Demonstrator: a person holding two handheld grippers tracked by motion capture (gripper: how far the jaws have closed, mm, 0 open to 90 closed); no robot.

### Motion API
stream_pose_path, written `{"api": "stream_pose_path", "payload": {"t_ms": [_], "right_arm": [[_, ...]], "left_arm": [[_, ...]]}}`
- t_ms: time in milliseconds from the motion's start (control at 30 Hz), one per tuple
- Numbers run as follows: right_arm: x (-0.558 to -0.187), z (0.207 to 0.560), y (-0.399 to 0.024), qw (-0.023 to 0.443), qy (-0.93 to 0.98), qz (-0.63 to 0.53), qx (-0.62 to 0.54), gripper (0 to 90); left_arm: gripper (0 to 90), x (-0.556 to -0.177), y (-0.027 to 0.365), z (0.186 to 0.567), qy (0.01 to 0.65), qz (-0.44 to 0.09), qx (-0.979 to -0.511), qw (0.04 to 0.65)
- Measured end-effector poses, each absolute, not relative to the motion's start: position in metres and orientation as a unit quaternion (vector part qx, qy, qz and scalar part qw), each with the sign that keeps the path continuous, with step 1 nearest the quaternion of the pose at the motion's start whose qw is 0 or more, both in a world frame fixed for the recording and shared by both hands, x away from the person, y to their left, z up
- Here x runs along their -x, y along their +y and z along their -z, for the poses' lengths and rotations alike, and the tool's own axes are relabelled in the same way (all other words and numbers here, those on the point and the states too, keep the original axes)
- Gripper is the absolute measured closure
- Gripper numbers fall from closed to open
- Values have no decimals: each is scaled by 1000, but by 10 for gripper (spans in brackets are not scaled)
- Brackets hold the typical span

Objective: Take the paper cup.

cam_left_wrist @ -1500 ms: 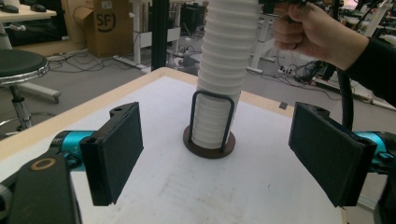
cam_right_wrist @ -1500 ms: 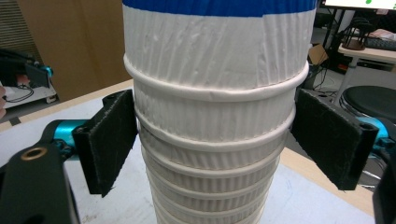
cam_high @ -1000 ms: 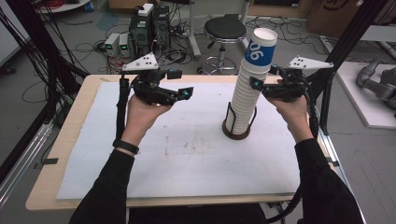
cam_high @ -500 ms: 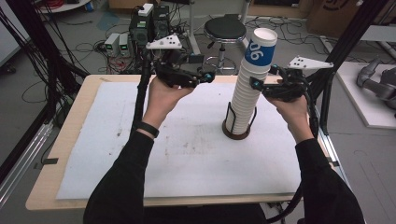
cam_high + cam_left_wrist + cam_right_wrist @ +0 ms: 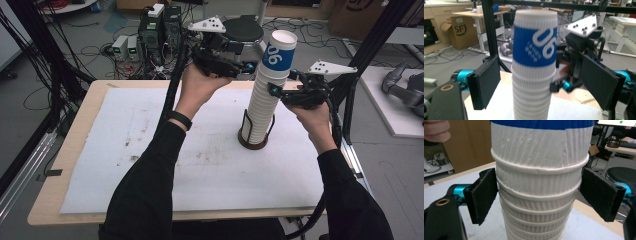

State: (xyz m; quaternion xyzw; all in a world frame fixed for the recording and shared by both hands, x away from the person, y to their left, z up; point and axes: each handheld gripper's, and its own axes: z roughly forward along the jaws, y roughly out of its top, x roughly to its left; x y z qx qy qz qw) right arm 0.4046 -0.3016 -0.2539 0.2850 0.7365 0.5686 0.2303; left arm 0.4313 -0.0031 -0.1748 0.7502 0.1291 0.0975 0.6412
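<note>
Cups (image 5: 267,90) stand stacked in a holder (image 5: 254,140) at the counter's (image 5: 75,150) three o'clock side. Right gripper (image 5: 278,93) clasps the stack; left gripper (image 5: 248,68), released, nears the top cup. Counter's nine o'clock half lies free.

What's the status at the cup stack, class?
Right hand-held gripper clamped on cup stack. Left hand-held gripper open around top cup, not gripping. Stack in its holder; nothing in the way.

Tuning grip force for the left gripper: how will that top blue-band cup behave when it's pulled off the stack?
The top cup looks like ribbed paper, so probably light, grippy and easy to crush. It is nested in the stack, so it may stick and drag cups along. The stack is tall on a small holder, so it is likely tippy; the right gripper brackets it.
</note>
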Motion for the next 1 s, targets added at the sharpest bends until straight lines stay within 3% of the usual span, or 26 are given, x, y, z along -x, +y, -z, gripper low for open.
{"api": "stream_pose_path", "payload": {"t_ms": [467, 1000], "right_arm": [[-404, 254, -302, 230, 737, -568, -284, 158], [-404, 254, -302, 232, 738, -567, -283, 160]], "left_arm": [[179, -449, -49, 148, 125, -89, -740, 655], [219, -463, -69, 149, 137, -63, -739, 657]]}}
